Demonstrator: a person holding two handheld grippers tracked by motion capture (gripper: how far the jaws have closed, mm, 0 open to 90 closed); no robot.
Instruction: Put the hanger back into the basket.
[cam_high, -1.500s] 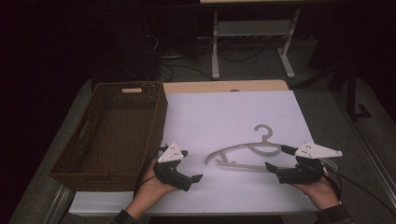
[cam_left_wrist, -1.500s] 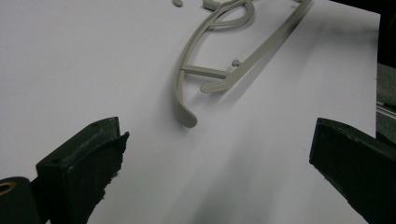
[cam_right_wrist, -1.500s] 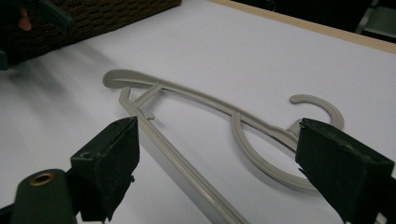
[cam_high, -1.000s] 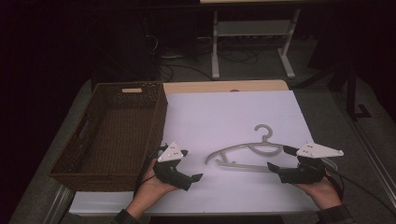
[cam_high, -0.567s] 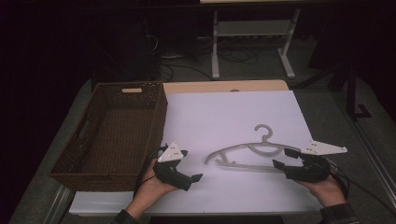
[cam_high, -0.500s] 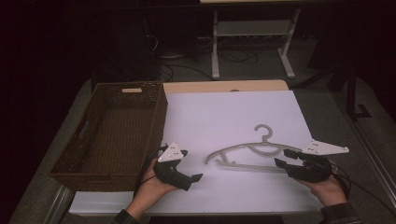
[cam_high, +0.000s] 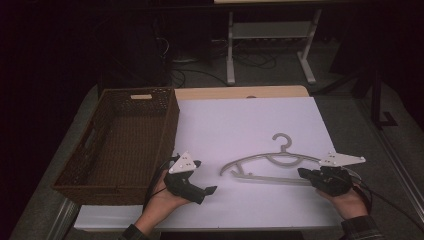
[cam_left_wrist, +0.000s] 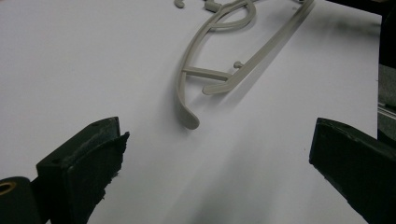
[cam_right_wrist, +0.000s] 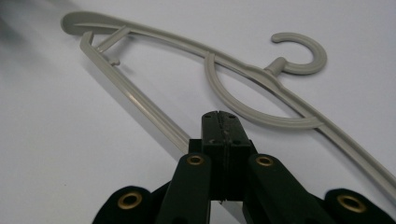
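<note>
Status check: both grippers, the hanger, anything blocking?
Left gripper open, short of the hanger's near end. Right gripper shut on the hanger's bottom bar. Wicker basket off left, nothing in the way.

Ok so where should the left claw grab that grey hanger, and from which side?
Probably the hanger's near arm tip, coming in low from the basket side. It lies flat on the white sheet, and that tip points straight at the open left claw. The right claw is shut on the straight bar near the other end, so that side is taken.

left tool (cam_high: 206, 190): jaws wide apart | right tool (cam_high: 303, 172): jaws pressed together
</note>
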